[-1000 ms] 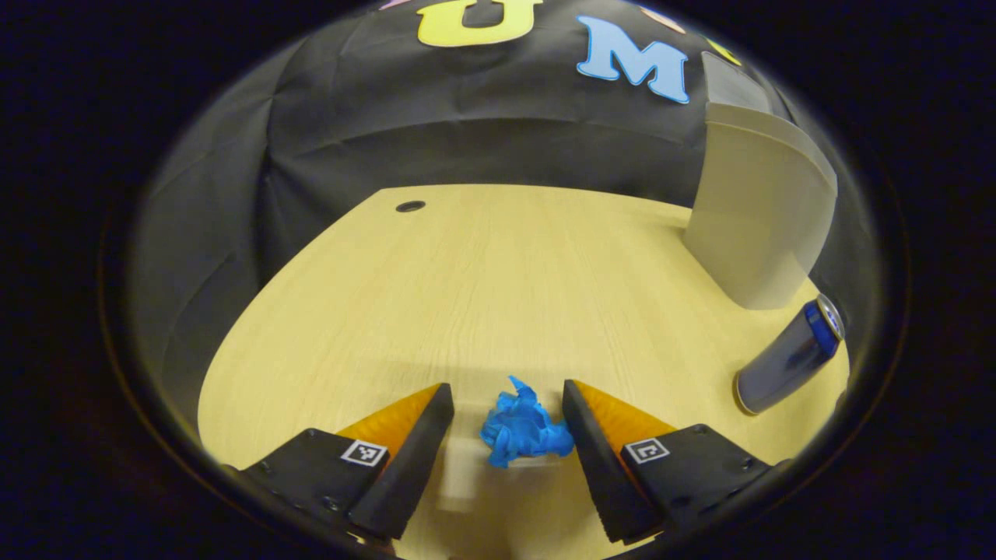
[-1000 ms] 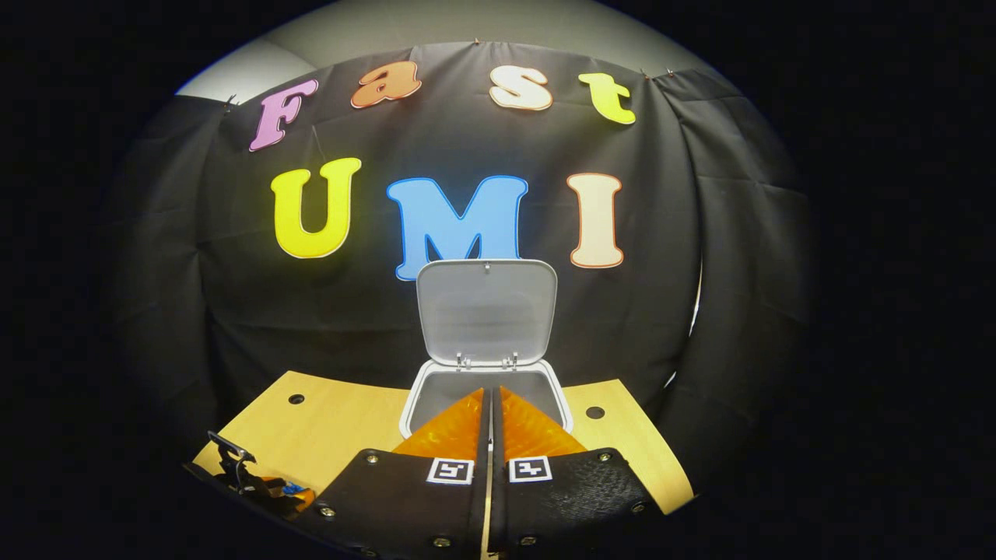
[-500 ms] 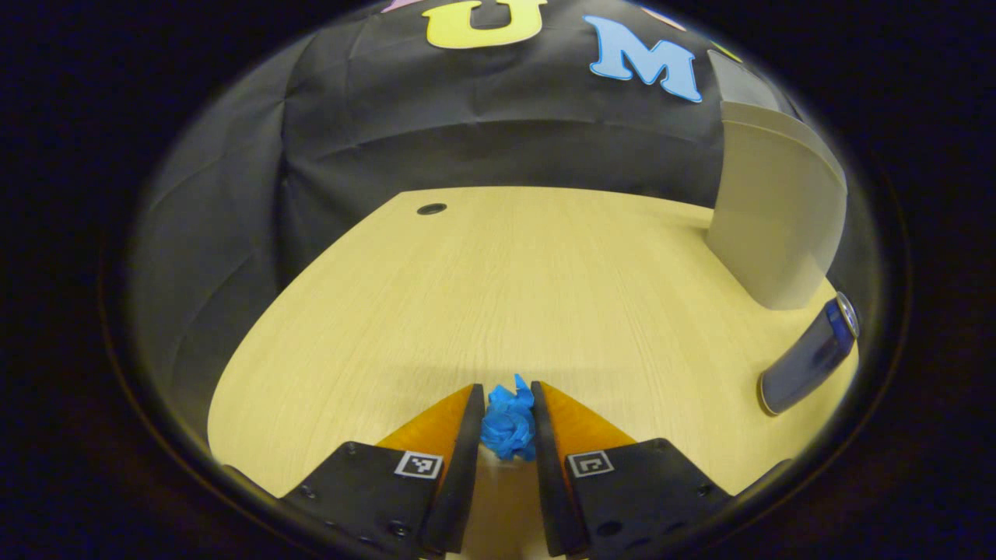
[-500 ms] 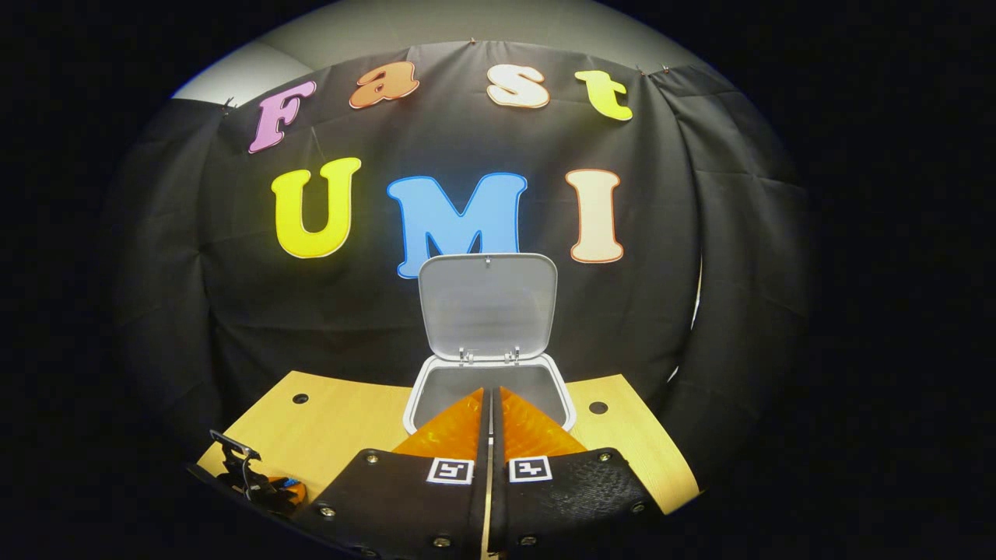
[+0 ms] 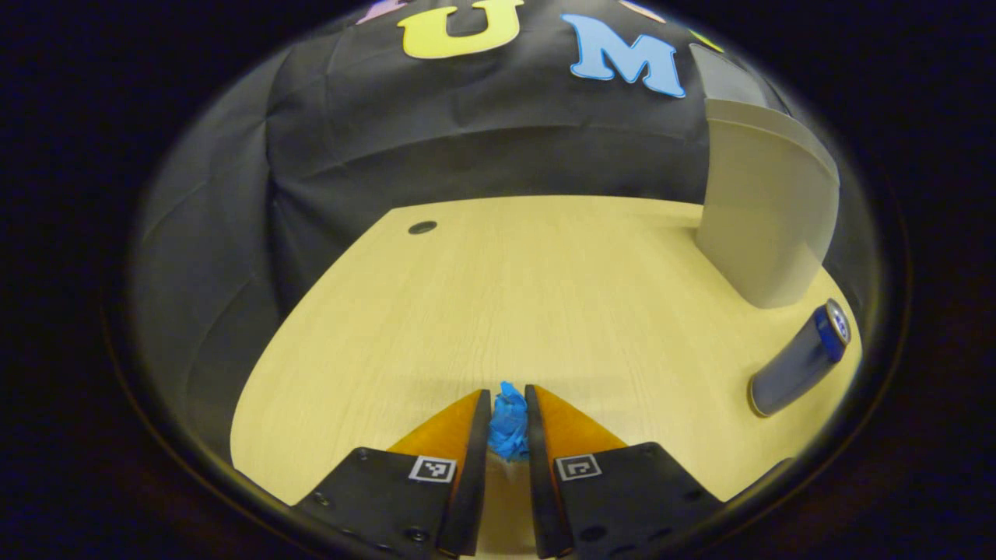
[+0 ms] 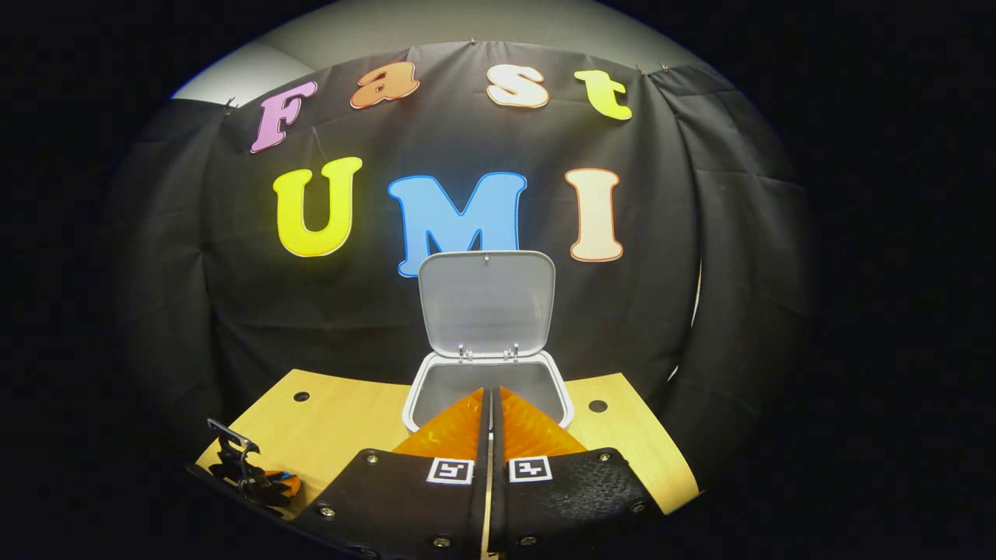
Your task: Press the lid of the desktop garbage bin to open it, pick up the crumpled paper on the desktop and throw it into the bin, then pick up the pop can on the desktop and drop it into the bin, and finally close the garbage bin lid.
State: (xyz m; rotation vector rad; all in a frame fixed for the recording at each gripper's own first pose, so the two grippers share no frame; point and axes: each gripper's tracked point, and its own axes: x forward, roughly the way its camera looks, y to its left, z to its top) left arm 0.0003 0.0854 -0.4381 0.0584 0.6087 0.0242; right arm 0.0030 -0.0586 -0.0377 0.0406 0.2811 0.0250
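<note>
Left gripper (image 5: 507, 404): your fingers are clamped on the crumpled paper (image 5: 509, 424), low over the desktop (image 5: 498, 295).
Right gripper (image 6: 490, 408): your fingers are pressed together, holding nothing, aimed at the bin (image 6: 420, 389).
Lid (image 6: 487, 303): standing upright, bin open.
Pop can (image 5: 797, 359): lying on its side beside the bin.

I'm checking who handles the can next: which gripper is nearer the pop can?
Probably left. The left gripper, shut on the crumpled paper, has the pop can lying off to its side. The right gripper hangs shut before the bin.
</note>
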